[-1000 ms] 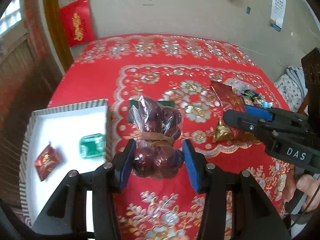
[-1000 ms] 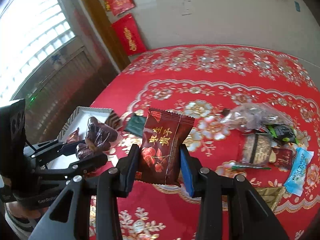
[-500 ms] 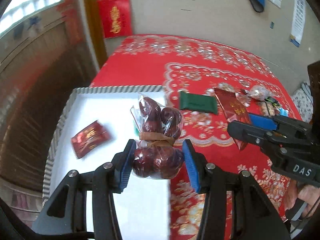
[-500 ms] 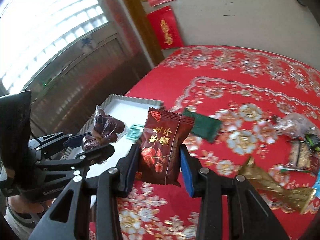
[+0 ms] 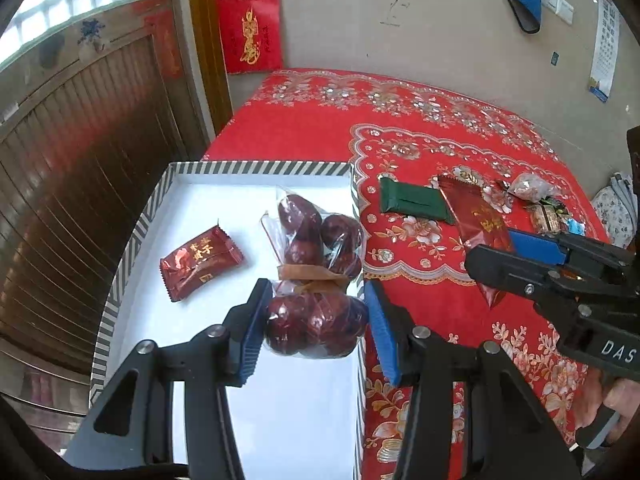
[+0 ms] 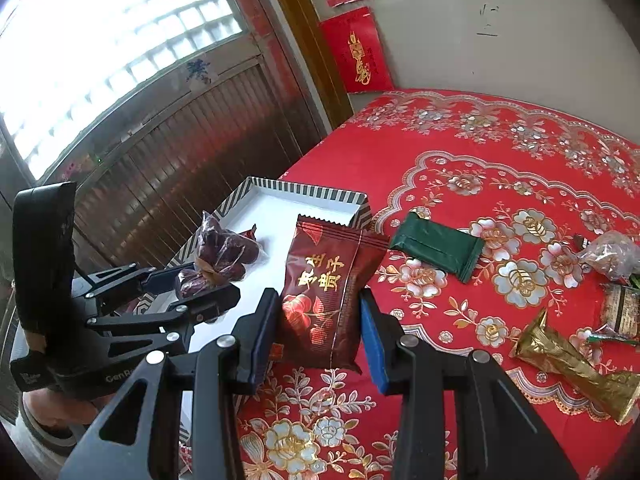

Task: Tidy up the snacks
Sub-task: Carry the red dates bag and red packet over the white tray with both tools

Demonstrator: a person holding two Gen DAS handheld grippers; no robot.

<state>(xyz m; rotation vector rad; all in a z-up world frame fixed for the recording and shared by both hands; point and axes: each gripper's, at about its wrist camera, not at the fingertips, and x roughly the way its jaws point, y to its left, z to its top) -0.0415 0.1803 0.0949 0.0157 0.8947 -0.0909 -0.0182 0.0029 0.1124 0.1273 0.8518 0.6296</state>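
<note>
Tablecloth (image 5: pixel 312 128) red floral, striped tray (image 5: pixel 256 168), wood-panelled wall (image 5: pixel 80 152)

Bright window (image 6: pixel 100 52), brown slatted panelling (image 5: pixel 92 168), beige wall (image 5: pixel 400 28), red hangings (image 5: pixel 249 30).

Tray (image 5: pixel 256 168) floor bare right of red packet (image 5: pixel 200 258); striped rim rings it; green packet (image 5: pixel 414 200) just beside.

Left hand-held gripper (image 5: pixel 316 326) clamped on load; right hand-held gripper (image 6: pixel 318 330) likewise, raised alongside.
</note>
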